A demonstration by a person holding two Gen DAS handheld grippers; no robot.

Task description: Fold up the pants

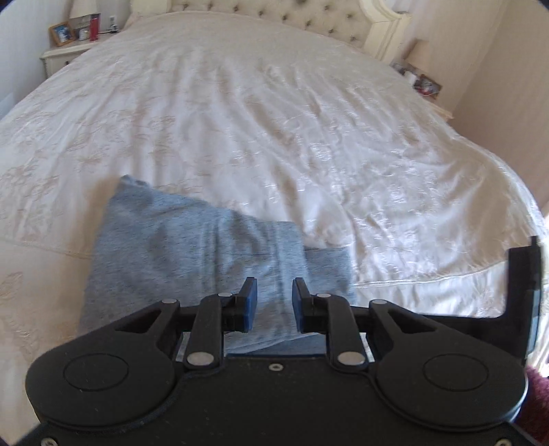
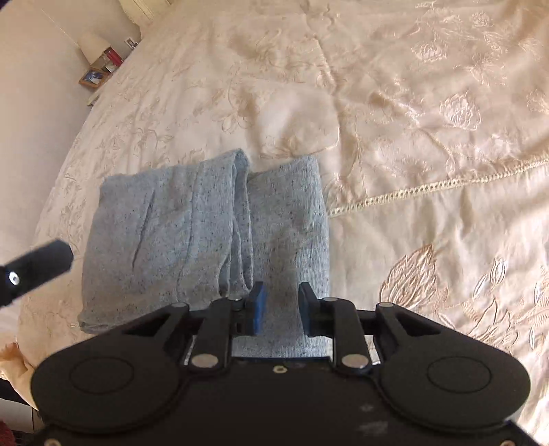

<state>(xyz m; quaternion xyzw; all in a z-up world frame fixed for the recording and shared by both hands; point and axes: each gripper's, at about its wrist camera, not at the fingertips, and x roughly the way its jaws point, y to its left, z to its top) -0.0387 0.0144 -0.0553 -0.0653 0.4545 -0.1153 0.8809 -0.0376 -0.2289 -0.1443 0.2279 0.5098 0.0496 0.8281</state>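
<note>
Light blue-grey pants [image 1: 178,247] lie folded into a compact stack on the cream bedspread [image 1: 274,120], near the bed's front edge. My left gripper [image 1: 273,303] hovers above the stack's near right part, its blue pads apart with nothing pressed between them. In the right wrist view the folded pants [image 2: 171,233] show a thick fold ridge down the middle. Over their near right portion my right gripper [image 2: 282,307] is open and grips no cloth. A black part of the other gripper shows at each view's edge.
A tufted headboard [image 1: 291,17] stands at the far end of the bed. Bedside tables hold a photo frame [image 1: 62,33], a lamp and small items on the left and clutter [image 1: 425,84] on the right. A lace seam [image 2: 429,187] crosses the bedspread right of the pants.
</note>
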